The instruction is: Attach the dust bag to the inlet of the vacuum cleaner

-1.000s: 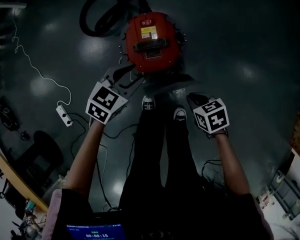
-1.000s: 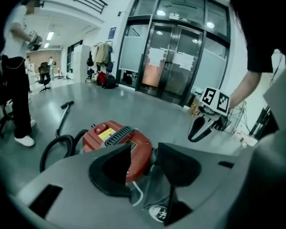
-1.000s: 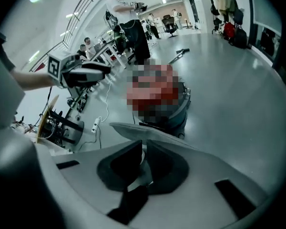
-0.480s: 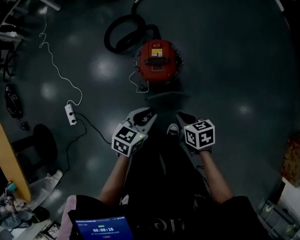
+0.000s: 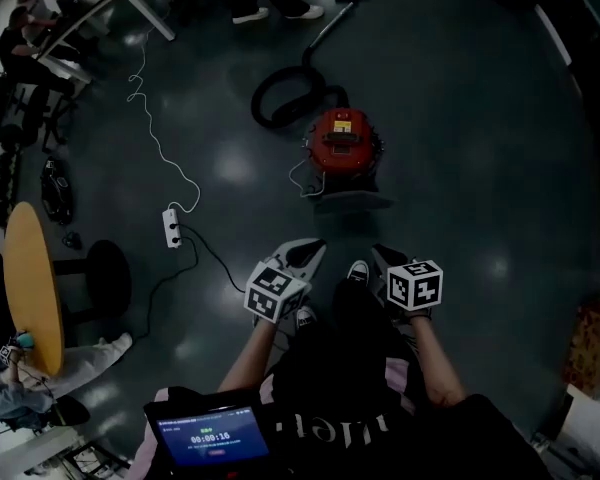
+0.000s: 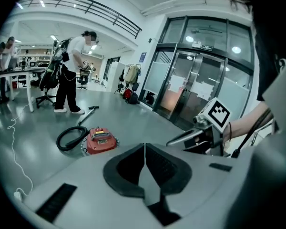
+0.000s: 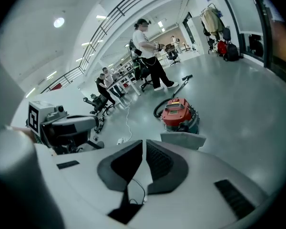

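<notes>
Red drum-shaped vacuum cleaner (image 5: 343, 140) stands on the dark floor (image 5: 470, 168) well ahead, centred between left tongs (image 5: 310, 251) and right tongs (image 5: 382, 255), both closed and empty.

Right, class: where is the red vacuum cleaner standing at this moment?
In the head view the red vacuum cleaner stands on the floor above centre, slightly right. Its black hose is coiled at its upper left, and a flat grey piece lies just below it.

The left claw (image 5: 310, 251) closed; it and the right claw (image 5: 383, 255) lifted away from the vacuum cleaner (image 5: 342, 143).
</notes>
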Tool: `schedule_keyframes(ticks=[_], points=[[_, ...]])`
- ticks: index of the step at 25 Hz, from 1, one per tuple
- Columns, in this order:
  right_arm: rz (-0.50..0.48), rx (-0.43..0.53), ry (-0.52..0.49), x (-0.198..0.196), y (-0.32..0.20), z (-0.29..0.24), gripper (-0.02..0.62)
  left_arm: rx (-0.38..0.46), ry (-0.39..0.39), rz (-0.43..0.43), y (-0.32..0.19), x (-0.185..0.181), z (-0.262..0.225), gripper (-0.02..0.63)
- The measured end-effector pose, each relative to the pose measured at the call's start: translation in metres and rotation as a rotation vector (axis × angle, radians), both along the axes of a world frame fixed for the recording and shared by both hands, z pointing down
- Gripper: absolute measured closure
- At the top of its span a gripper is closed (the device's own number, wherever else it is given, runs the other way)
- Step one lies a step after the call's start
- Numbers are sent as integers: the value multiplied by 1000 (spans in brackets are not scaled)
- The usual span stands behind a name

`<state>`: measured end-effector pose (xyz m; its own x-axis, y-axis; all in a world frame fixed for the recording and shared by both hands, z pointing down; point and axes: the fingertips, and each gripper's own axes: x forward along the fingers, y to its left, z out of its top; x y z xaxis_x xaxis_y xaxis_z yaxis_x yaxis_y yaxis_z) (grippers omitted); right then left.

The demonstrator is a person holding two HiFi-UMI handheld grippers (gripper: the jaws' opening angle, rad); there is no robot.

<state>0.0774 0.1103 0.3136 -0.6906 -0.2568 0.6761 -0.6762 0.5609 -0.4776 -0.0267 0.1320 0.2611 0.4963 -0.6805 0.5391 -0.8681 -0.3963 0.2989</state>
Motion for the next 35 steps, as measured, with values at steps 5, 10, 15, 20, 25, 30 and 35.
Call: schedule_keyframes(ticks=[5, 10, 15, 20, 25, 30, 35], points=[[-3, 74, -32, -13, 50, -40, 557, 2, 27, -32, 75, -7, -24, 600], [23, 154, -49, -29, 126, -69, 557, 34, 112, -92, 163, -10, -44, 601], [45, 203, -82, -40, 204, -95, 557, 45, 117, -75, 243, -7, -48, 601], [35, 229, -86, -37, 259, -100, 557, 33, 133, -47, 297, 8, -43, 601], [9, 258, -94, -18, 303, -112, 557, 49, 140, -36, 336, 33, -51, 601], [-19, 283, -102, 16, 333, -123, 557, 85, 182, -66, 359, 72, -69, 601], [-53, 277, -100, 65, 373, -127, 557, 90, 195, -83, 393, 129, -80, 601]])
